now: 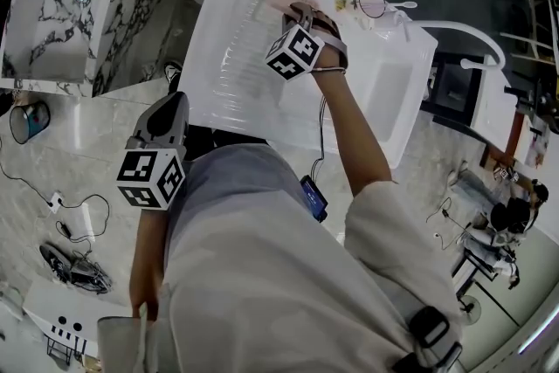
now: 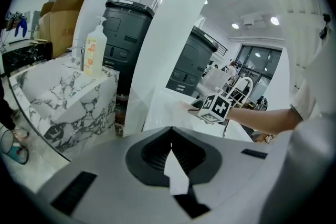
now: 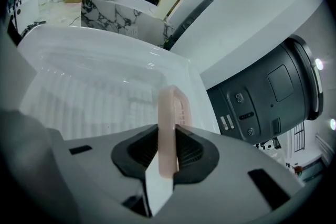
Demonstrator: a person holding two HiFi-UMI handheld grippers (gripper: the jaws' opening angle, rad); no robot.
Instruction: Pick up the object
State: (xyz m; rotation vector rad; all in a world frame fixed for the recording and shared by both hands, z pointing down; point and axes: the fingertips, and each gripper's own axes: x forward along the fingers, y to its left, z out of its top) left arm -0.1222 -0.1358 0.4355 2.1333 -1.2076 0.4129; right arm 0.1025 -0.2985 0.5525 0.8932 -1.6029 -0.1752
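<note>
Several things stand around the white worktop [image 1: 227, 92], which fills the upper middle of the head view with a ribbed drain area and a basin [image 1: 389, 92] to its right. A marble-patterned block [image 1: 52, 22] sits at upper left, well apart from it, and in the left gripper view it carries a soap bottle [image 2: 92, 53]. A round hand mirror [image 1: 374, 3] lies at the worktop's top edge and a white tap [image 1: 463, 35] arches at upper right. A dark grey machine [image 3: 268, 86] rises just behind the worktop. Nothing lies between either gripper and the ribbed area.

The right gripper [image 3: 168, 136] reaches over the ribbed area, its jaws clamped on a thin pink object [image 3: 171, 107] that stands on edge between the pads and sticks out past them. Whether the object touches the ribs cannot be told.

The left gripper [image 2: 170, 144] hangs at lower left of the head view, off the worktop, jaws pressed together on nothing.
</note>
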